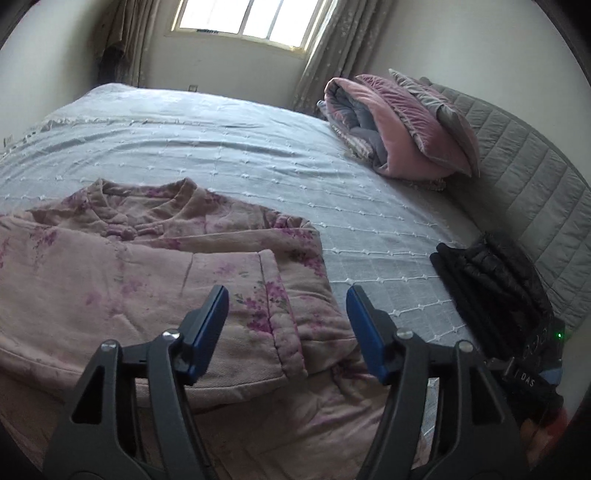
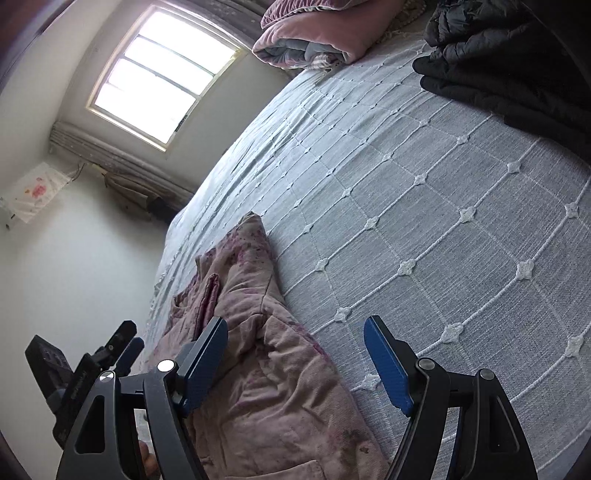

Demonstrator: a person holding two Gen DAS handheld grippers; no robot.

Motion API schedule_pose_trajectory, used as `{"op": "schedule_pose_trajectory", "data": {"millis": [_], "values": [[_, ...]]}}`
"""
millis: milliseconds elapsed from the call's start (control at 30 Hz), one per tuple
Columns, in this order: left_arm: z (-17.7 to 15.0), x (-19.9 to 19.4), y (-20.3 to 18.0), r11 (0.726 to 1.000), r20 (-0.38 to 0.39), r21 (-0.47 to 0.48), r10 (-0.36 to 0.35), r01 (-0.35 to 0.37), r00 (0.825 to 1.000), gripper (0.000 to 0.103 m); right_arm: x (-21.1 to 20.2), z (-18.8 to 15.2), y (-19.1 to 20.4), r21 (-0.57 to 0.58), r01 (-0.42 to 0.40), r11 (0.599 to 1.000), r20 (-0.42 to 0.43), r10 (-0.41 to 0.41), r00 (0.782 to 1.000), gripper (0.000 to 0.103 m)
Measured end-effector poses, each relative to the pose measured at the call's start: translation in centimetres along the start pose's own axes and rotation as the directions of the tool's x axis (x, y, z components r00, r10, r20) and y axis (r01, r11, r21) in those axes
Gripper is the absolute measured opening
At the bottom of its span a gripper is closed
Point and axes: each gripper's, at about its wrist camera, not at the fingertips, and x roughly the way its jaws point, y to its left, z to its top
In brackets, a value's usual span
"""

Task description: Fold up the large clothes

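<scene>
A pink floral padded jacket [image 1: 147,266] lies flat on the blue-grey bedspread [image 1: 229,147], collar toward the window, one sleeve folded across its front. My left gripper [image 1: 288,314] is open and empty, hovering over the sleeve cuff [image 1: 280,321] at the jacket's right side. In the right wrist view the same jacket [image 2: 266,369] lies under my right gripper [image 2: 295,350], which is open and empty above the jacket's edge. The left gripper [image 2: 125,343] shows at the lower left of that view.
A folded black puffer garment [image 1: 491,280] lies on the bed to the right, also in the right wrist view [image 2: 509,66]. A rolled pink and grey quilt [image 1: 399,122] sits by the grey padded headboard [image 1: 524,170]. A window [image 1: 247,18] and curtains stand beyond the bed.
</scene>
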Motion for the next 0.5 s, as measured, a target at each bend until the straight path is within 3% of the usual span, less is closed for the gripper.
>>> {"op": "schedule_pose_trajectory", "data": {"millis": [100,267,300,333,367,400,500], "values": [[0.0,4.5,-0.6,0.998,-0.163,0.028,0.055,-0.052,0.985,0.061,0.2,-0.1,0.1,-0.003,0.003,1.000,-0.005,-0.003,1.000,0.077],[-0.2,10.6,-3.1,0.970,-0.276,0.146,0.226,-0.192,0.934,0.058,0.2,-0.1,-0.1,-0.002,0.010,1.000,-0.004,-0.010,1.000,0.077],[-0.4,11.4,-3.9,0.947,-0.268,0.199,0.301,-0.253,0.915,0.038,0.2,0.0,-0.2,0.001,0.011,1.000,-0.003,-0.011,1.000,0.077],[-0.6,11.9,-4.5,0.916,-0.248,0.244,0.375,-0.317,0.893,0.026,0.2,0.1,-0.4,0.005,0.012,1.000,-0.003,-0.012,1.000,0.077],[-0.6,12.2,-4.6,0.912,-0.242,0.241,0.388,-0.332,0.889,0.022,0.2,0.1,-0.5,0.009,0.013,1.000,-0.004,-0.013,1.000,0.077],[-0.3,12.0,-4.4,0.921,-0.234,0.196,0.377,-0.336,0.896,0.016,0.2,0.1,-0.5,0.011,0.011,1.000,-0.005,-0.011,1.000,0.077],[1.5,10.1,-3.6,0.947,-0.175,0.056,0.323,-0.318,0.930,0.014,0.1,0.2,-0.5,0.012,0.005,1.000,-0.006,-0.005,1.000,0.077]]}}
